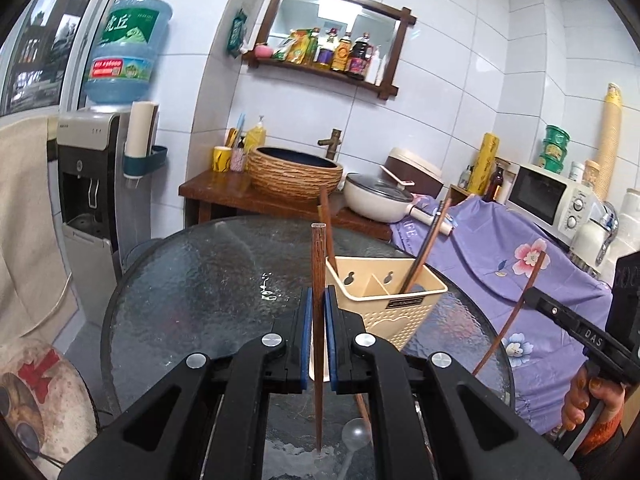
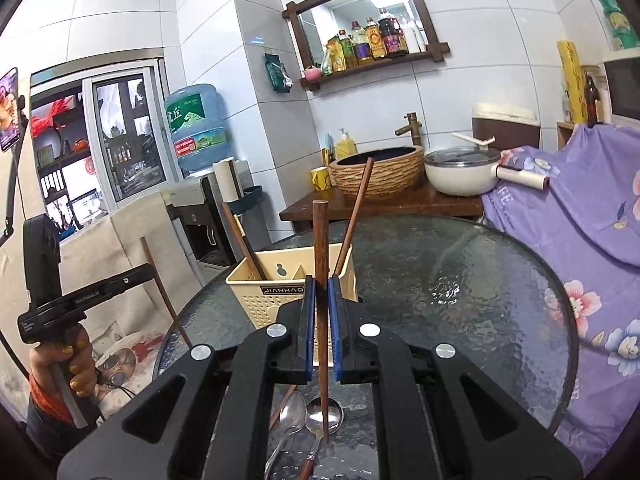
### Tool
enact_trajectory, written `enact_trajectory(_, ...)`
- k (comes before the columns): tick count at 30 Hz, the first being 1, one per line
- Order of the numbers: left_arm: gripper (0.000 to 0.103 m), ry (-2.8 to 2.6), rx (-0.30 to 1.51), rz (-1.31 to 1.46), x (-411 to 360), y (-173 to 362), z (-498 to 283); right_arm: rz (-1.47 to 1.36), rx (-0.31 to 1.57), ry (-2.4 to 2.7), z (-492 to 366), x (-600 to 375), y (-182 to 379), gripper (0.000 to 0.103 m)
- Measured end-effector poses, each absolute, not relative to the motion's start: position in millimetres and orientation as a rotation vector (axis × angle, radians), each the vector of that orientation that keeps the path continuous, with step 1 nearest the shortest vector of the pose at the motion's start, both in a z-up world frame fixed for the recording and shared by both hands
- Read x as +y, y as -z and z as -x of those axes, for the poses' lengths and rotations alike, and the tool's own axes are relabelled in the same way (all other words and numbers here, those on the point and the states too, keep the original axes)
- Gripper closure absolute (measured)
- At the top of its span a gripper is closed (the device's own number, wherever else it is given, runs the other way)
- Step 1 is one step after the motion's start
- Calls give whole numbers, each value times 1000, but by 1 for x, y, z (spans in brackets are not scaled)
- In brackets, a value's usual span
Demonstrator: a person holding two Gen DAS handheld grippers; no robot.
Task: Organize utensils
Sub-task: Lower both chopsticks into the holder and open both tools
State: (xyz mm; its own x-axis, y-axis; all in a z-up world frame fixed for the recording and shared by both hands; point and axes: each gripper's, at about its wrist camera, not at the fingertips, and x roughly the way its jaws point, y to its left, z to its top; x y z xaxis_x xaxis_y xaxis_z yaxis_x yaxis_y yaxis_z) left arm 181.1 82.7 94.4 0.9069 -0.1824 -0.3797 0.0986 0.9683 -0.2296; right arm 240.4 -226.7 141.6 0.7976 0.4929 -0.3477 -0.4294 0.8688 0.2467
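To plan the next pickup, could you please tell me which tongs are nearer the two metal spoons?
Right. The right tongs, shut on a chopstick, hang just over the metal spoons; the left tongs are well off to the side.

Round table (image 2: 480, 320) with a textured dark glass top. A beige perforated utensil holder (image 2: 260, 300) stands directly on the glass near the far edge. Two metal spoons (image 2: 316, 420) and a clear plastic spoon (image 1: 356, 436) lie at the near edge.
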Motion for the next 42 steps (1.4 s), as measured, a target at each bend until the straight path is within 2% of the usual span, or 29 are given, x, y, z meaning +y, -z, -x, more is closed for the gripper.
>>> enact_trajectory(18, 97, 213, 367, 163, 84, -136, -169, -129, 407, -587, -234, -225, -184, 96)
enact_trajectory(29, 97, 292, 255, 137, 66, -221, -186, -95, 274, -653, -249, -201, -276, 96)
enact_trajectory(31, 103, 288, 245, 135, 60, -232, -198, -100, 252, -646, -258, -195, -290, 96)
enact_trajectory(34, 103, 269, 236, 130, 52, -245, -223, -100, 224, -615, -279, -183, -305, 96)
enact_trajectory(37, 103, 238, 234, 131, 47, -247, -249, -80, 206, -581, -301, -169, -306, 96)
enact_trajectory(42, 102, 230, 342, 230, 60, -187, -283, -112, 267, -521, -340, -161, -259, 96)
